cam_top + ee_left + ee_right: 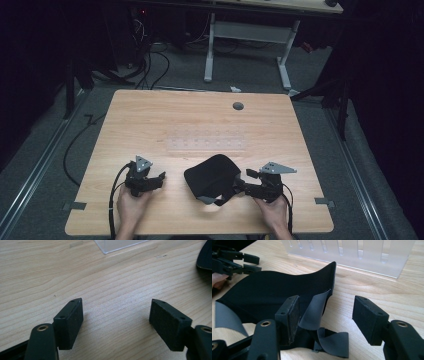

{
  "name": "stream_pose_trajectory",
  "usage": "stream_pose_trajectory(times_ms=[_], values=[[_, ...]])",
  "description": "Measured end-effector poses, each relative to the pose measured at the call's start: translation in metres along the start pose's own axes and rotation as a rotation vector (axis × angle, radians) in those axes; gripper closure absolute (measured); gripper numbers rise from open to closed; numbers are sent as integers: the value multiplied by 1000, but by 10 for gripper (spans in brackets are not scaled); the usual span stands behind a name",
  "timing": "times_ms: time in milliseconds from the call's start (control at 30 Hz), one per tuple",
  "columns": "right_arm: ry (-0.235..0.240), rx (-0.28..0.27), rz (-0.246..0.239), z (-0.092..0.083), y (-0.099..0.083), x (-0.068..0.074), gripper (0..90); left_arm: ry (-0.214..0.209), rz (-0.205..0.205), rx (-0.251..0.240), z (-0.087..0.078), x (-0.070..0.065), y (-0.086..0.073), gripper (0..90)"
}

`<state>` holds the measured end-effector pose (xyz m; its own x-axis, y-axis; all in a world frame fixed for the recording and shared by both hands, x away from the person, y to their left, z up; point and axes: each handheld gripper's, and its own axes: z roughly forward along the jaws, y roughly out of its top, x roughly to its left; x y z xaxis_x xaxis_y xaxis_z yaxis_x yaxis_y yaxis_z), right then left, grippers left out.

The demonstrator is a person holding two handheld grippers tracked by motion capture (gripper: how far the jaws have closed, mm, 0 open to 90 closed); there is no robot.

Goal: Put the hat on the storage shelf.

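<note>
On the wooden table (150,125), the left gripper (116,323) rests with its jaws spread wide over bare wood, nothing between them. The right gripper (325,320) also stands wide open; its left finger (289,315) sits against the edge of a black eye mask (212,177), whose grey-lined strap (314,311) curls up in the gap beside that finger without being clamped. Beyond the right fingertips stands a clear plastic rack (352,252). The mask lies between the two grippers, nearer the right one.
</note>
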<state>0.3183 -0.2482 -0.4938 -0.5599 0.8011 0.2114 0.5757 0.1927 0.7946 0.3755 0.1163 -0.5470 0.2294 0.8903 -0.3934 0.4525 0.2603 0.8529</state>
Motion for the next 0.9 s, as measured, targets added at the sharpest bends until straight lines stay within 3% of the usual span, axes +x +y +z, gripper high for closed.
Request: stream_pose_trajectory(times_ms=[533, 900], values=[[13, 35, 8, 23, -1, -3, 456, -4, 0, 0, 0, -1, 0, 282], [26, 99, 1, 34, -2, -1, 551, -8, 2, 2, 0, -1, -1, 278]])
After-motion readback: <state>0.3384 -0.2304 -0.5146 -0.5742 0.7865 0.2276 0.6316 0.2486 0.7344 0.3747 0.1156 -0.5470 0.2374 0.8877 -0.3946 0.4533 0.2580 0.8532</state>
